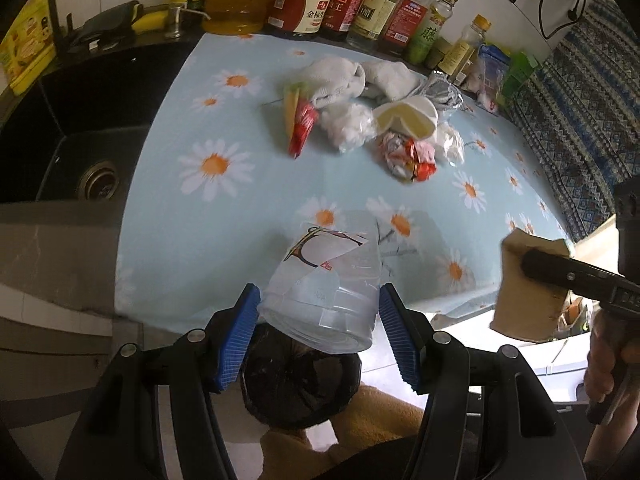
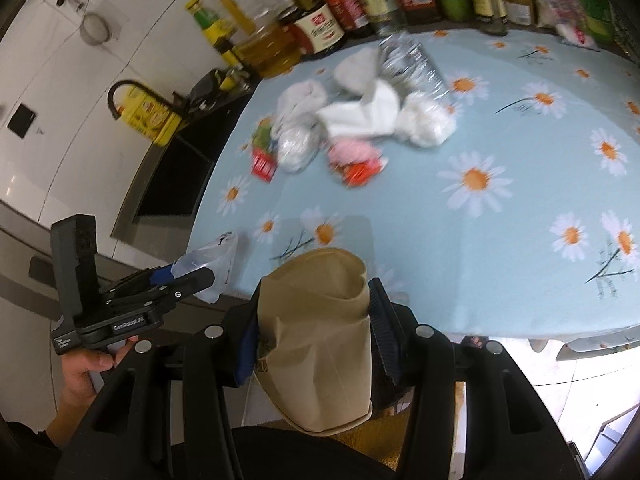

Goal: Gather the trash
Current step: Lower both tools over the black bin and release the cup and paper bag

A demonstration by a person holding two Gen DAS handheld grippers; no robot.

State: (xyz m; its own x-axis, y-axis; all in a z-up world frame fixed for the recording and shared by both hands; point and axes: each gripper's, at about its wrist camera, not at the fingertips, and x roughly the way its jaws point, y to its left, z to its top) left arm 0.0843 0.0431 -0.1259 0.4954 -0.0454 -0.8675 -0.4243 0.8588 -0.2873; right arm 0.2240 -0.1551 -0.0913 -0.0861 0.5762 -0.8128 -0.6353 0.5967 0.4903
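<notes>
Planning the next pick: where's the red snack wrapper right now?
Left wrist view: the red snack wrapper lies on the daisy tablecloth, at the trash pile's left end, beside a white crumpled bag.

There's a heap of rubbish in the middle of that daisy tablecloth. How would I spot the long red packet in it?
Start at the pale blue daisy tablecloth and find the rubbish pile near the row of sauce bottles. On the pile's side nearest the black sink lies the red packet, beside a clear bag of white stuffing. It alone is long and pointed, red with a yellow and green top.
</notes>
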